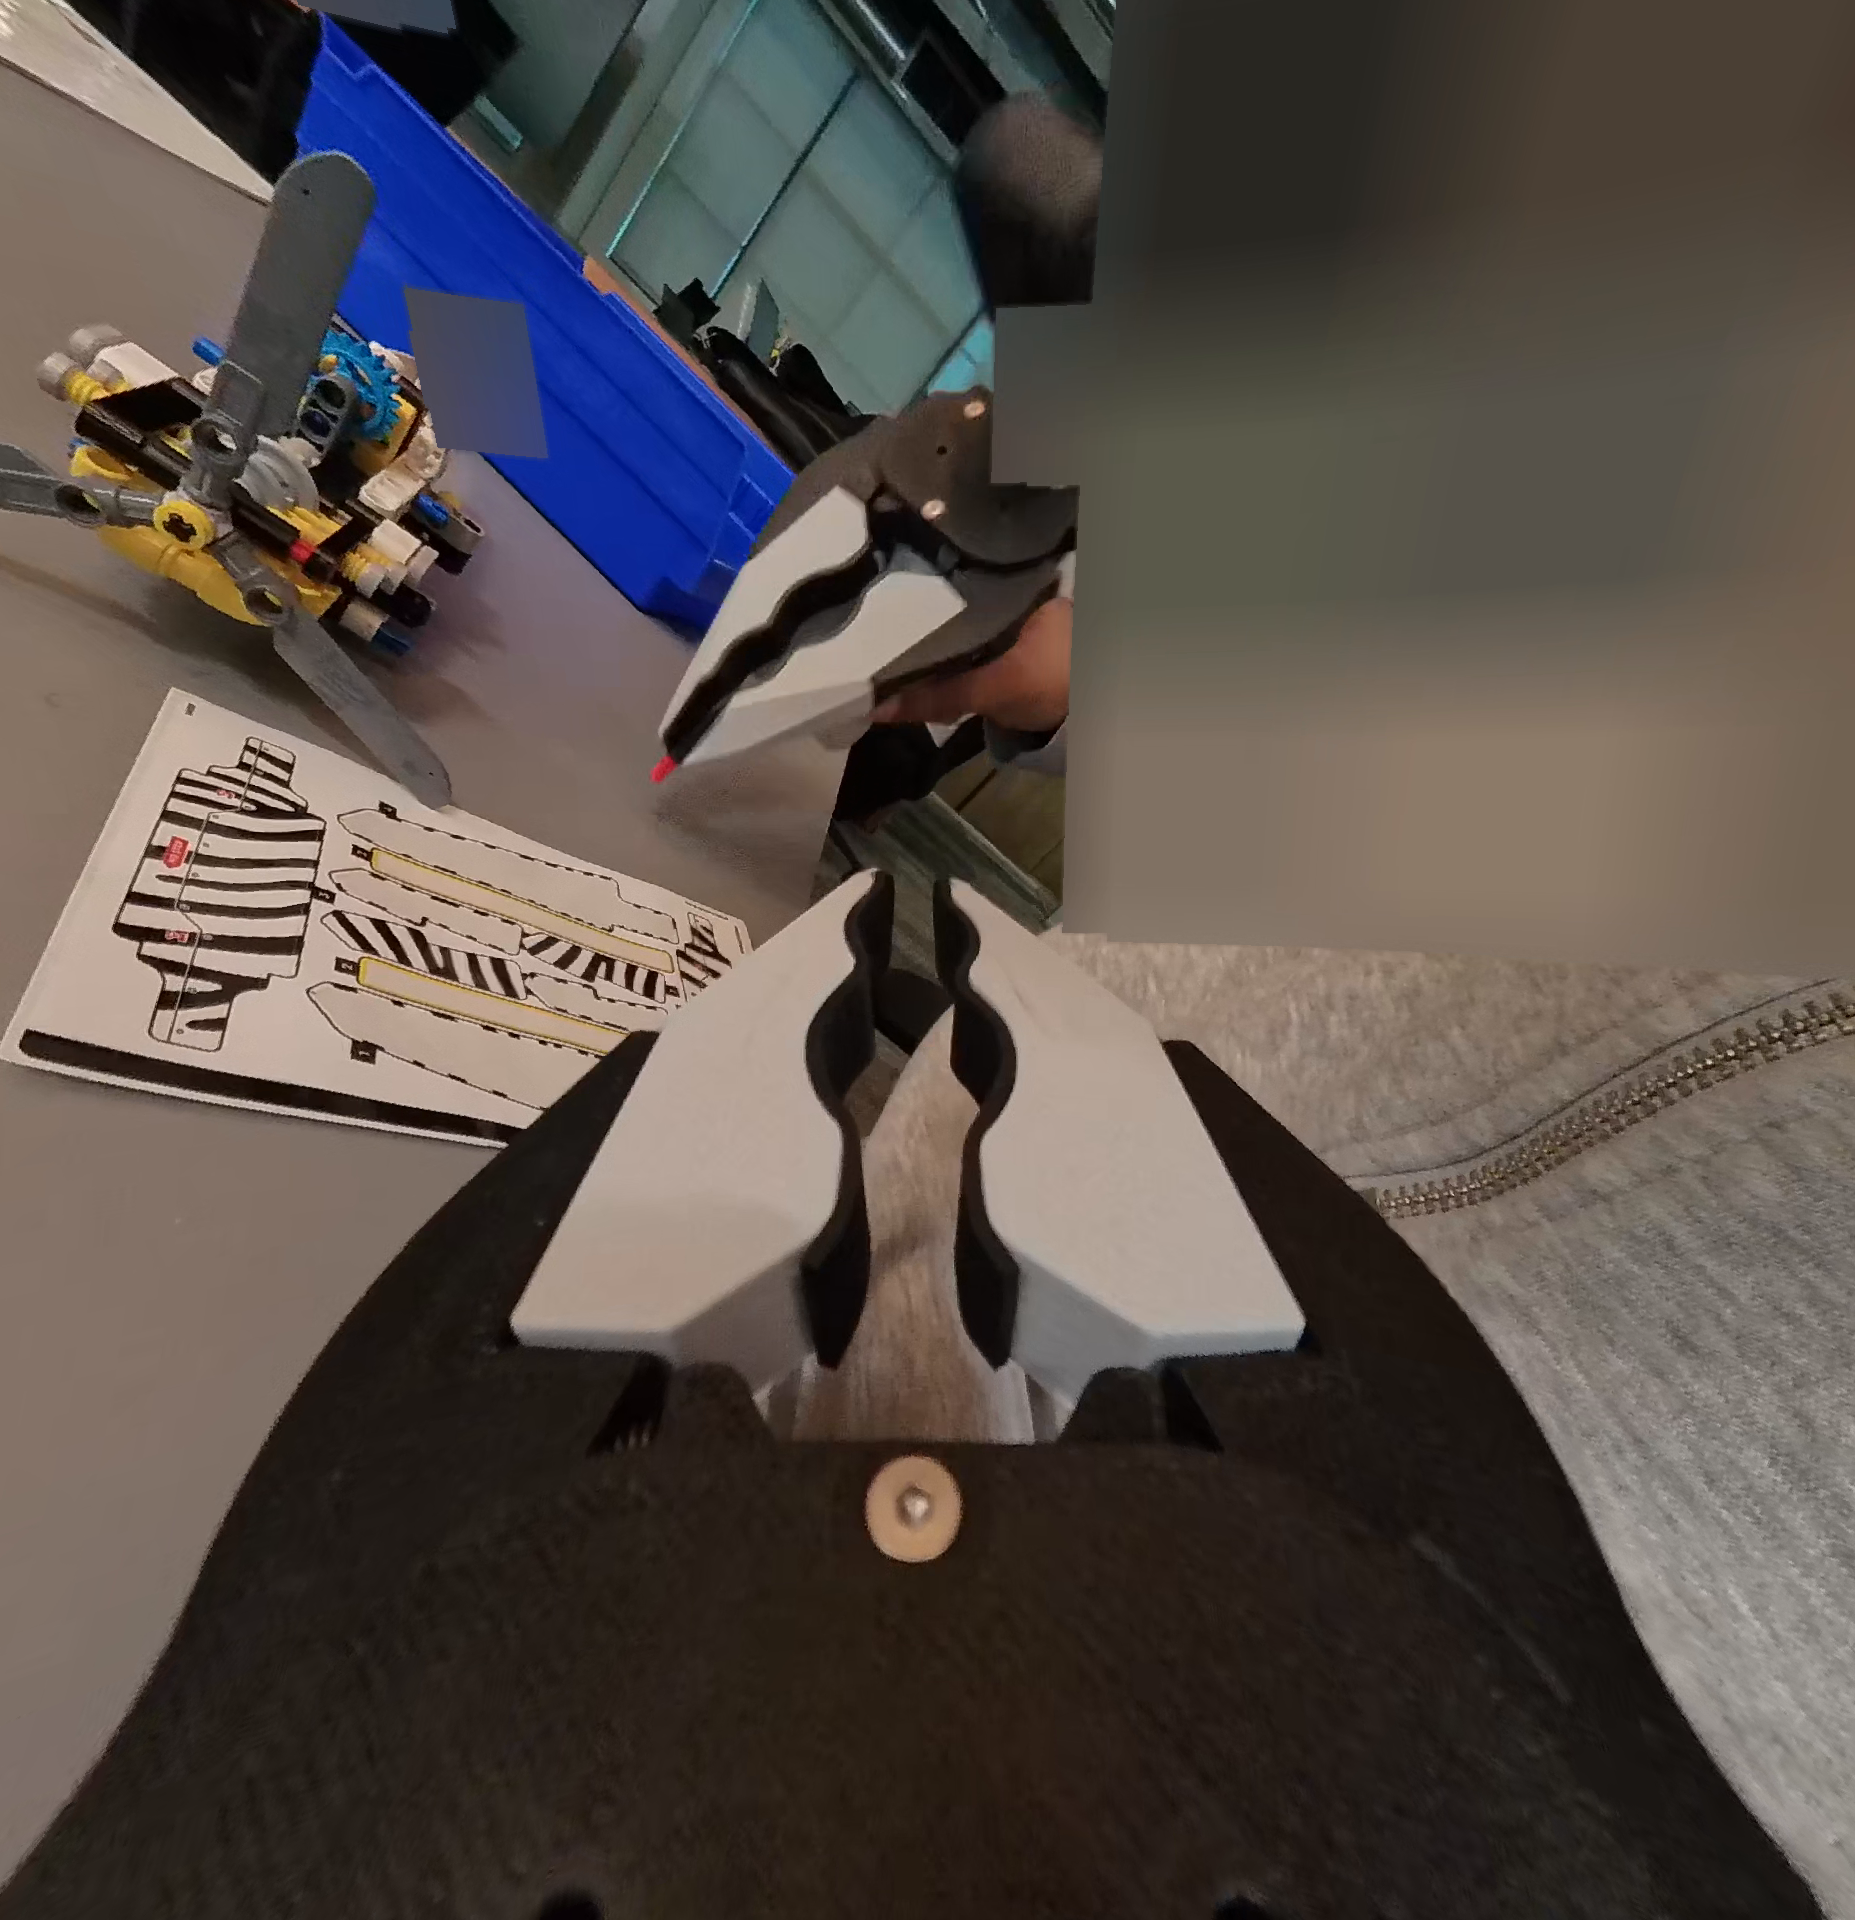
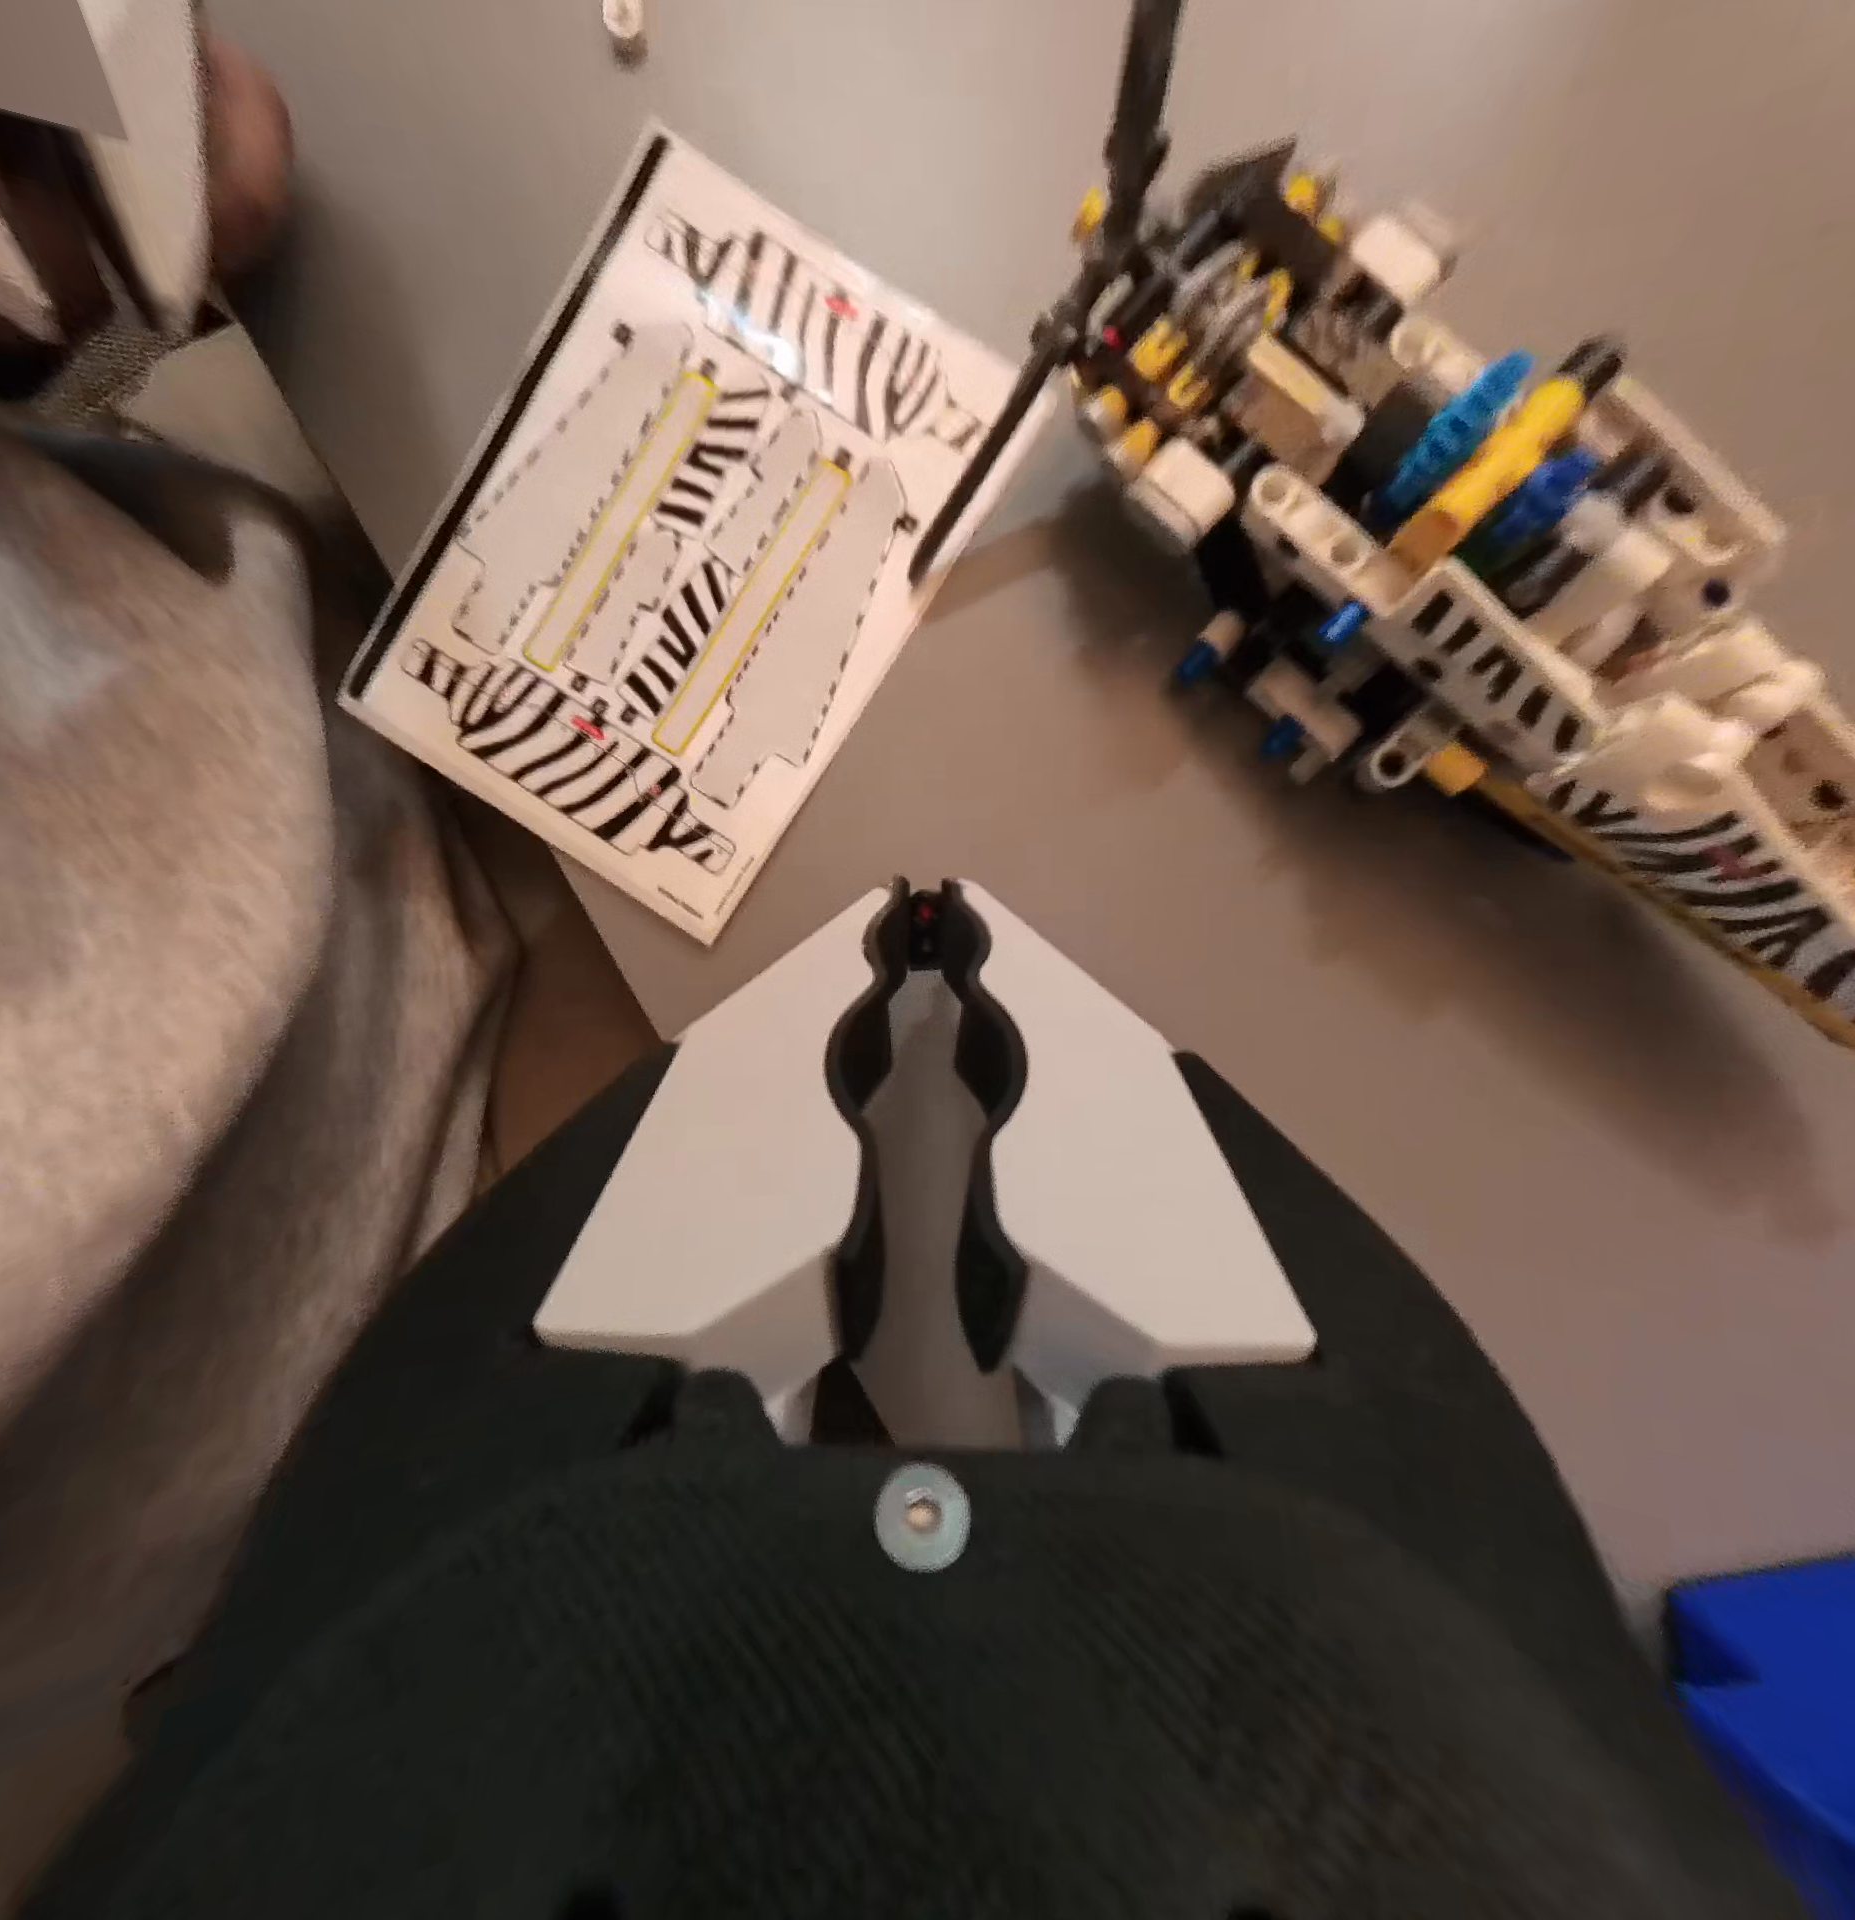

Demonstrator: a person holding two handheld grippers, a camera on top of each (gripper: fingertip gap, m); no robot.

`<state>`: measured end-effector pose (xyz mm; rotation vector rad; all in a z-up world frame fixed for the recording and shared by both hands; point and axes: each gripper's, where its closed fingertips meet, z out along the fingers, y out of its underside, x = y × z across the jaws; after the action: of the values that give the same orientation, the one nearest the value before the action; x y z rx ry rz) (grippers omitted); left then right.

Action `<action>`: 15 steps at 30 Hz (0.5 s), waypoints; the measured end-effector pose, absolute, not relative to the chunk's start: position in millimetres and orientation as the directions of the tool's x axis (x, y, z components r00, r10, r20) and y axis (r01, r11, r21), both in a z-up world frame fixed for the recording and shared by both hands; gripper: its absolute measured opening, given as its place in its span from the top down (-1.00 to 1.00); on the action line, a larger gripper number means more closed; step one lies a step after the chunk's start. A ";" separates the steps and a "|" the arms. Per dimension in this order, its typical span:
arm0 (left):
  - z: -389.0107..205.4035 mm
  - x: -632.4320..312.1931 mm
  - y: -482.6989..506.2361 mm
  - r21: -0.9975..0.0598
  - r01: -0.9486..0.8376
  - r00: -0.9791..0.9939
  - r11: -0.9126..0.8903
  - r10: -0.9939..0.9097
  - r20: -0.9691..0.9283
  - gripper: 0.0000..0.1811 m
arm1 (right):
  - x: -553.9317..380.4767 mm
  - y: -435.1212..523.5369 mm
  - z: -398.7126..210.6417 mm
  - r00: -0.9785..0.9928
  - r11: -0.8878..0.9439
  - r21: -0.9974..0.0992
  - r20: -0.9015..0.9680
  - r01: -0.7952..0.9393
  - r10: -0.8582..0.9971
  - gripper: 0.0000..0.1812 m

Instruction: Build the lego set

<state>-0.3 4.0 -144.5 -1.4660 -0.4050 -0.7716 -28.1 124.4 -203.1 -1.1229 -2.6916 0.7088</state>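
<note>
A partly built yellow, white and black lego model (image 1: pixel 258 488) with grey propeller blades lies on the grey table at the upper left; in the right wrist view it (image 2: pixel 1422 520) fills the upper right. My right gripper (image 2: pixel 923 909) is shut on a small red pin (image 2: pixel 924 914) at its fingertips, held above the table near the sticker sheet. It also shows in the left wrist view (image 1: pixel 684 748), the red pin (image 1: pixel 661 770) poking from its tip. My left gripper (image 1: pixel 907 904) is slightly open and empty, held off the table edge over a grey sweater.
A sticker sheet with zebra stripes (image 1: pixel 383 935) lies flat on the table (image 1: pixel 590 675); it also shows in the right wrist view (image 2: pixel 674 540). A blue bin (image 1: pixel 549 343) stands behind the model. A person's grey zipped sweater (image 1: pixel 1525 1195) is at the right. Spacing between my two grippers at the tips: around 15 cm.
</note>
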 end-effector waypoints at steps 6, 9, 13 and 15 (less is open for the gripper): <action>-144.3 -0.6 4.1 -0.726 0.684 0.700 -0.071 -0.219 0.680 0.95 | -22.5 131.9 -219.0 -0.711 0.626 -0.437 -0.044 0.645 0.702 0.95; -145.0 -0.4 4.6 -0.729 0.680 0.703 -0.074 -0.216 0.677 0.96 | -25.1 129.6 -205.2 -0.703 0.609 -0.465 -0.039 0.642 0.711 0.95; -145.9 -0.1 5.2 -0.733 0.676 0.707 -0.078 -0.212 0.675 0.96 | -21.4 125.3 -202.2 -0.719 0.632 -0.462 -0.018 0.622 0.695 0.95; -145.6 -0.3 5.1 -0.732 0.677 0.706 -0.076 -0.213 0.676 0.96 | -22.5 118.7 -197.8 -0.730 0.642 -0.474 -0.003 0.603 0.683 0.95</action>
<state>-0.3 5.1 -145.6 -1.4738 -0.4046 -0.7694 -22.5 118.7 -197.8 -1.0607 -2.6845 0.6780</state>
